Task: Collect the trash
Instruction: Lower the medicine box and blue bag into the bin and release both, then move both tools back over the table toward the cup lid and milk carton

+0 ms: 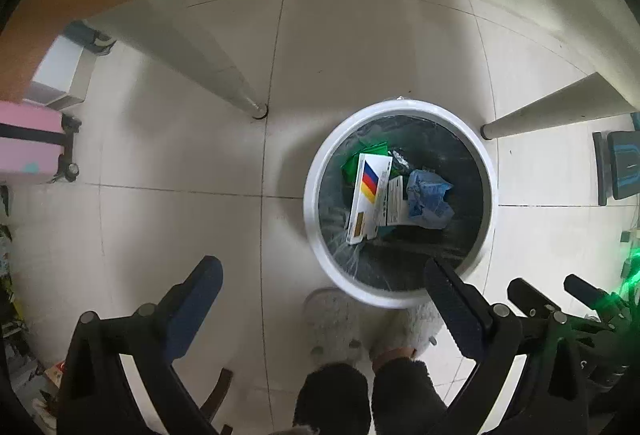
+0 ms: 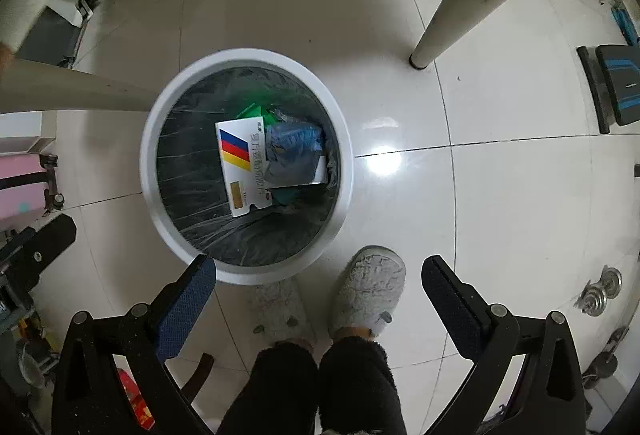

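nearest, the left gripper (image 1: 324, 289) hangs with its jaws spread wide and nothing between them, over the person's grey fuzzy slippers (image 1: 334, 319) on the tiled floor (image 1: 180, 155). the right gripper (image 2: 320, 285) is likewise spread apart and empty, above the same slippers (image 2: 370, 291).

just beyond the toes stands a round white trash bin (image 1: 316, 227) lined with a dark plastic bag; the near rim of the bin (image 2: 156, 219) almost touches the slippers. at its bottom lie a white carton with blue, red and yellow stripes (image 1: 368, 195), a crumpled blue wrapper (image 1: 428, 199) against the carton's right side, and a green scrap (image 1: 352, 163) at the far edge.

farther off, pale table legs (image 1: 240, 87) meet the floor, and a pink suitcase (image 1: 30, 143) sits at the left.
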Tool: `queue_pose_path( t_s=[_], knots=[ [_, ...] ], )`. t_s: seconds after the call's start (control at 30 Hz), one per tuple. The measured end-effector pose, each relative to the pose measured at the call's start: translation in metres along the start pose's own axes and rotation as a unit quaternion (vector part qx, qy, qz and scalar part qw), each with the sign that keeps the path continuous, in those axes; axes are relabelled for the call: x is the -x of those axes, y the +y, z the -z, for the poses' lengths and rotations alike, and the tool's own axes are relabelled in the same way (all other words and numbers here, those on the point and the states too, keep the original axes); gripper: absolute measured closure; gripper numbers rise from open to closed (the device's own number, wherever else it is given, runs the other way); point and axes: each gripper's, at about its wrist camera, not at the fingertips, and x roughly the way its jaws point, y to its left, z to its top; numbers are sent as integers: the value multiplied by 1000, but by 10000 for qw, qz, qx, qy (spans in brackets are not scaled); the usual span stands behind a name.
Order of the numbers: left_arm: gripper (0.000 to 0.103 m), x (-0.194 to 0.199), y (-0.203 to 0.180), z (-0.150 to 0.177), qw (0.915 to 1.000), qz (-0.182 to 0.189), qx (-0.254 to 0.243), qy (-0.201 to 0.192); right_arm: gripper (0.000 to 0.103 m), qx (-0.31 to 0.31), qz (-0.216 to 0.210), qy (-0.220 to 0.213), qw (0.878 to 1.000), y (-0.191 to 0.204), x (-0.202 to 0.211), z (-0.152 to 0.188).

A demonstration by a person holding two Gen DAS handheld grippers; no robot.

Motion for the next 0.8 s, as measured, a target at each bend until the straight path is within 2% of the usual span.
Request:
queue_pose_path(
  t_s=[0.3, 0.63, 0.8],
  knots=[
    [0, 49, -4, 18, 9999, -100, -58, -16, 0, 8, 79, -319, 9995, 9, 79, 15],
    [0, 150, -6, 43, 9999, 80, -62, 10, 0, 65, 101, -580, 9982, 14, 211, 48],
    [0, 201, -2, 61, 9996, 246, -119, 116, 0, 10, 70, -505, 9987, 23, 274, 68]
  ],
)
